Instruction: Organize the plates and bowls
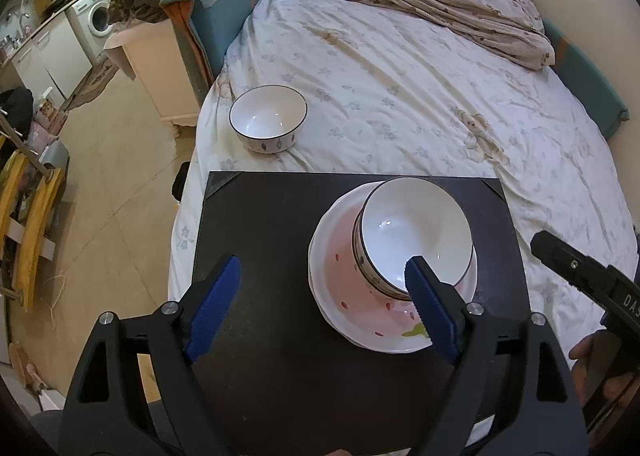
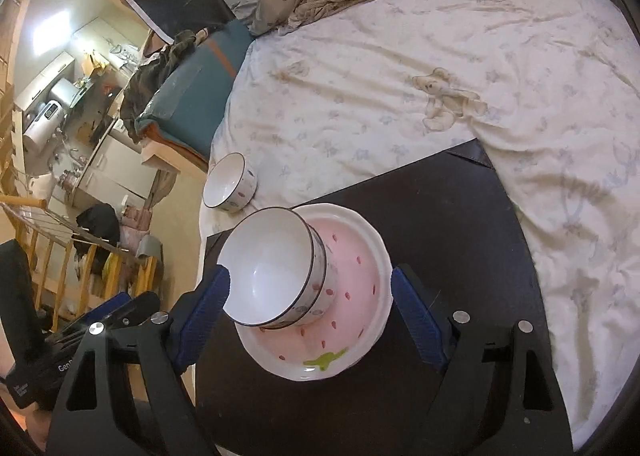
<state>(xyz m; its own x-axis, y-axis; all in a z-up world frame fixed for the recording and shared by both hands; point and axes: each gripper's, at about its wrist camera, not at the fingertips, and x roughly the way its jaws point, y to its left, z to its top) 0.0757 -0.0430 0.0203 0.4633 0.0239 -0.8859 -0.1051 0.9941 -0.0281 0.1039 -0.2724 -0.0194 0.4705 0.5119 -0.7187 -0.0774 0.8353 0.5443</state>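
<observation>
On black mat (image 1: 260, 216), toward four o'clock: pink strawberry plate (image 1: 348, 296) carrying white dark-rimmed bowl (image 1: 416, 232), bowl empty and stacked on what looks like a second like it. At eleven o'clock from mat, out on bedsheet (image 1: 400, 96), another white bowl (image 1: 268, 118), upright, empty, well apart. Left gripper (image 1: 324, 308) spread wide, holding nothing, right finger overlapping stacked bowl's near rim. Right gripper (image 2: 308, 316) likewise wide open, empty, straddling plate and bowl
</observation>
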